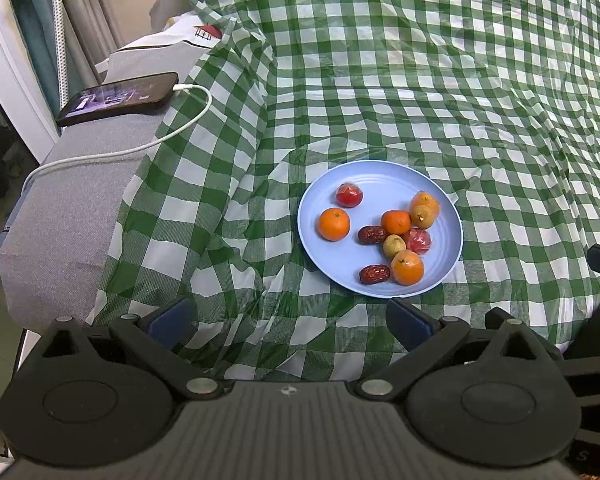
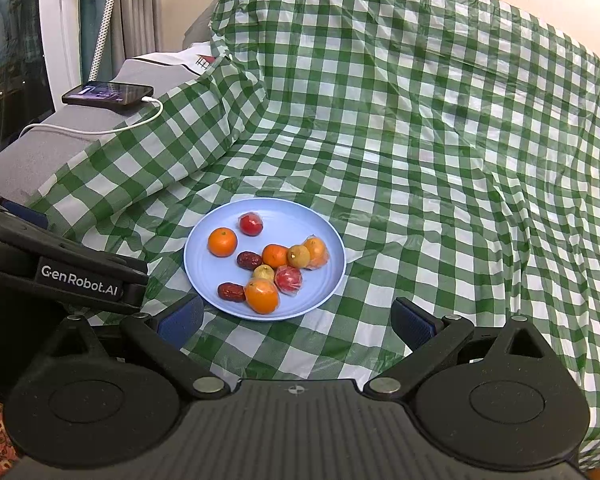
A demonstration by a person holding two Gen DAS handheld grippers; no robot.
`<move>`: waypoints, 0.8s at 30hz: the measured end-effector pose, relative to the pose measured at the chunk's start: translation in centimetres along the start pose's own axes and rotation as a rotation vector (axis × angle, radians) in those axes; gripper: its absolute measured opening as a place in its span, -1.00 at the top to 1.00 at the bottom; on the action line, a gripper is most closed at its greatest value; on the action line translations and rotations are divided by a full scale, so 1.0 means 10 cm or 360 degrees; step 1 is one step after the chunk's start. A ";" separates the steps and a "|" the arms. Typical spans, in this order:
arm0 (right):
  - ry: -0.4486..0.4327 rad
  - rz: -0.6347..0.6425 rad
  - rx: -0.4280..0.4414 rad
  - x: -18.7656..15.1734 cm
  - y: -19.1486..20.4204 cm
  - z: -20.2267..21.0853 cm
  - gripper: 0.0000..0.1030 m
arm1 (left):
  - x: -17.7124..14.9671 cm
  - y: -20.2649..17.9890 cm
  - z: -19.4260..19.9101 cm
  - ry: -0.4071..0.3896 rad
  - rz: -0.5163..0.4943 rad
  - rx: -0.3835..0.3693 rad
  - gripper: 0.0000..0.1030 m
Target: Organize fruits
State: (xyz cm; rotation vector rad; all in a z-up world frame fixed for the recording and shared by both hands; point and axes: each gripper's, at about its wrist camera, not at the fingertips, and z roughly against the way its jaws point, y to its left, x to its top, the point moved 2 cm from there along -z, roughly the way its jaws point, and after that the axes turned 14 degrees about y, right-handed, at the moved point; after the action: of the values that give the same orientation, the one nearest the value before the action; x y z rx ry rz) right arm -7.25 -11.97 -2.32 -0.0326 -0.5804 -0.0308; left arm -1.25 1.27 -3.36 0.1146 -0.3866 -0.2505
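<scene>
A light blue plate point(image 1: 320, 208) point(image 2: 204, 240) lies on the green checked cloth. It holds several small fruits: oranges point(image 1: 333, 223) point(image 2: 222, 241), two dark red dates point(image 1: 375, 274) point(image 2: 231, 292), small yellow-green fruits point(image 1: 394, 245) point(image 2: 299, 256) and red fruits in clear wrap point(image 1: 349, 195) point(image 2: 251, 224). My left gripper point(image 1: 290, 318) is open and empty, just in front of the plate's near left. My right gripper point(image 2: 298, 322) is open and empty, just in front of the plate's near edge.
The green checked cloth point(image 1: 440, 80) point(image 2: 440, 120) covers a sofa, rising at the back. A phone point(image 1: 118, 98) point(image 2: 108, 94) on a white charging cable point(image 1: 148, 146) lies on the grey armrest point(image 1: 60, 216) at the left. The left gripper's body point(image 2: 60, 272) shows at the left of the right wrist view.
</scene>
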 end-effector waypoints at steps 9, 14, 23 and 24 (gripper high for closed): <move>0.0001 0.0002 -0.0002 0.00 0.00 0.00 -0.93 | 0.01 0.00 0.00 0.0001 0.0001 -0.0001 -0.99; 0.0000 0.0002 -0.0003 0.00 0.00 0.00 -0.93 | 0.01 0.00 -0.01 0.0009 0.0002 0.0003 -0.99; 0.0006 0.0013 0.0002 0.00 0.01 -0.01 -0.94 | 0.01 0.00 -0.02 0.0025 0.0004 -0.0010 -0.99; 0.0006 0.0019 0.0004 0.00 0.01 -0.01 -0.94 | 0.00 0.00 -0.02 0.0023 0.0004 -0.0011 -0.99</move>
State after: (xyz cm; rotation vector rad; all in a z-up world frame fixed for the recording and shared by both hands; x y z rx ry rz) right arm -7.19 -11.90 -2.38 -0.0335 -0.5764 -0.0187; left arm -1.15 1.29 -3.49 0.1091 -0.3716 -0.2482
